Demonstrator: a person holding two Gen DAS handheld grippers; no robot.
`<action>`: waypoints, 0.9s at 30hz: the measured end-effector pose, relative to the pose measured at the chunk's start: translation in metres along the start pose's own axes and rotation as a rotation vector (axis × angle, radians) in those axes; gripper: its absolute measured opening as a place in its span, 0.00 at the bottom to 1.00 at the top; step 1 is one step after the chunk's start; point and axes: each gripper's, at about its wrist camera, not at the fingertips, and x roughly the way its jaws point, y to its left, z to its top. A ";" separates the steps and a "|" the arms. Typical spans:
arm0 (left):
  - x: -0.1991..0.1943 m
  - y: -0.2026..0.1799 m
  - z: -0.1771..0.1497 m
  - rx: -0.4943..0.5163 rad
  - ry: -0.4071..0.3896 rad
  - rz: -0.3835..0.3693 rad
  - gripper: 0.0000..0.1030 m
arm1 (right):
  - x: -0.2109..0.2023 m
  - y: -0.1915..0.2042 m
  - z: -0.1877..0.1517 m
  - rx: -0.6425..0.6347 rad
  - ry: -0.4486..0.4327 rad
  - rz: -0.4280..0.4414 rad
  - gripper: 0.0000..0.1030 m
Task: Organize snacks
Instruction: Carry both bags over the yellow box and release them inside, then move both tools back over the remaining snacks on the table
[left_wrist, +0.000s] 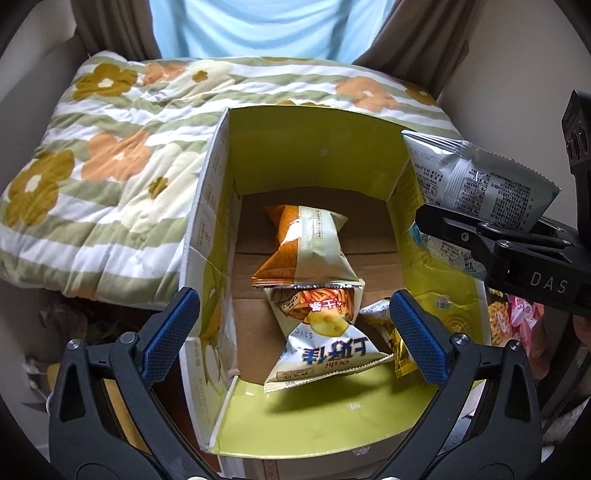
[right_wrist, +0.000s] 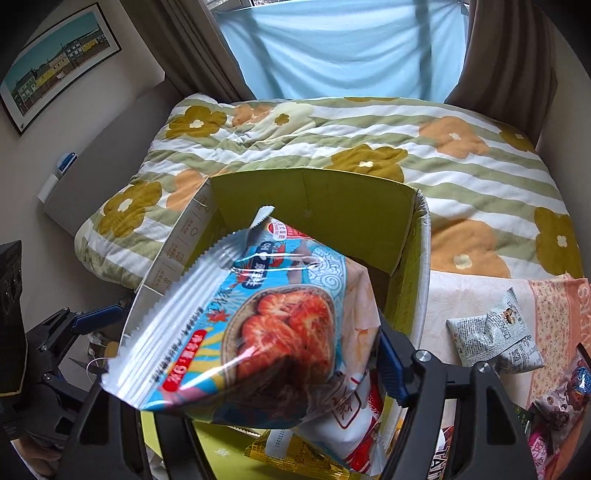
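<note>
An open cardboard box (left_wrist: 225, 192) with a yellow-green inside stands against the quilt. On its floor lie an orange-and-cream snack bag (left_wrist: 314, 243), a cheese-stick bag (left_wrist: 325, 339) and a gold packet (left_wrist: 397, 350). My left gripper (left_wrist: 295, 336) hovers over the box's near end, open, with nothing between its blue pads. My right gripper (right_wrist: 266, 373) is shut on a blue shrimp snack bag (right_wrist: 258, 325) and holds it tilted over the box's right side. Seen from the left wrist, that bag (left_wrist: 480, 177) shows its white back above the right wall. A white-and-red packet (right_wrist: 351, 417) sits below it.
A striped floral quilt (right_wrist: 369, 140) lies behind and to the left of the box. To the box's right, on a peach patterned cloth (right_wrist: 554, 306), lie a grey printed packet (right_wrist: 495, 339) and more snack packets (right_wrist: 565, 391). Clutter fills the floor at lower left.
</note>
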 end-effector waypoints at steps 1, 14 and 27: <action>-0.001 0.000 -0.002 -0.002 -0.001 0.004 0.99 | 0.000 0.000 0.000 0.002 -0.005 0.000 0.69; -0.023 0.004 -0.026 -0.030 -0.025 -0.015 0.99 | -0.030 0.007 -0.017 -0.009 -0.093 -0.010 0.99; -0.041 -0.009 -0.031 0.019 -0.107 -0.067 0.99 | -0.074 0.016 -0.041 0.007 -0.183 -0.041 0.99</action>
